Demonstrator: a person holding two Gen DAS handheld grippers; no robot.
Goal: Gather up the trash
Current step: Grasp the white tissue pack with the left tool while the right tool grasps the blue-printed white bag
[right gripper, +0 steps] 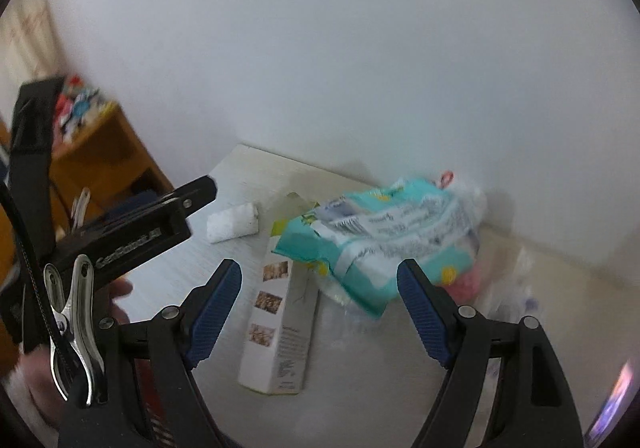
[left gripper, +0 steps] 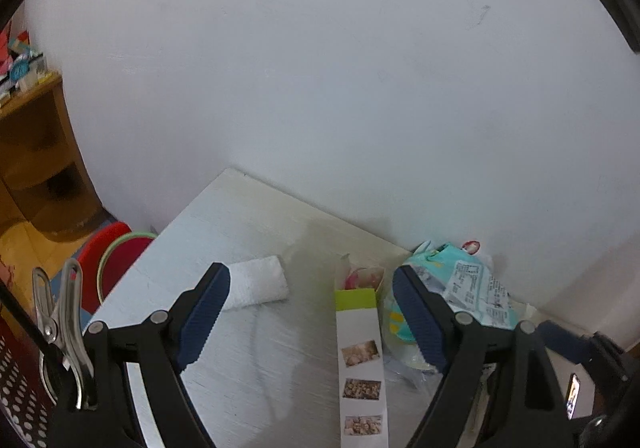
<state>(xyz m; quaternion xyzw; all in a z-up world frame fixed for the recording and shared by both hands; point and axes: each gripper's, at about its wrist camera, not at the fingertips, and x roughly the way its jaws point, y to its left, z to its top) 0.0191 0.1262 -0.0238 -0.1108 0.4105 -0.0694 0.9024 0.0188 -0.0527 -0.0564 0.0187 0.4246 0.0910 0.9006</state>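
Both grippers come in wide open, nothing between the pads. The left gripper (left gripper: 310, 312) hangs over bare table (left gripper: 240, 216), its blue fingers (left gripper: 204, 312) splayed, and ahead of its near finger lies a rolled white paper towel (left gripper: 260, 284). Take the tall white carton (left gripper: 362, 364) as the marker: it lies flat, long axis running away toward the wall, open green-flapped end farthest off. In the left wrist view it sits inside the jaw gap, closer to the far finger, so the fingers straddle its narrow width already. The towel lies left of the carton, near but apart. Right of the carton, touching or overlapping its far end, slumps a teal plastic wrapper (left gripper: 472, 284) heaped on more clear packaging. The right gripper (right gripper: 320, 312) frames that wrapper (right gripper: 380, 244) with the carton (right gripper: 280, 324) lower in its gap. My read: left is lined up better on the carton, right on the wrapper, and neither touches anything yet
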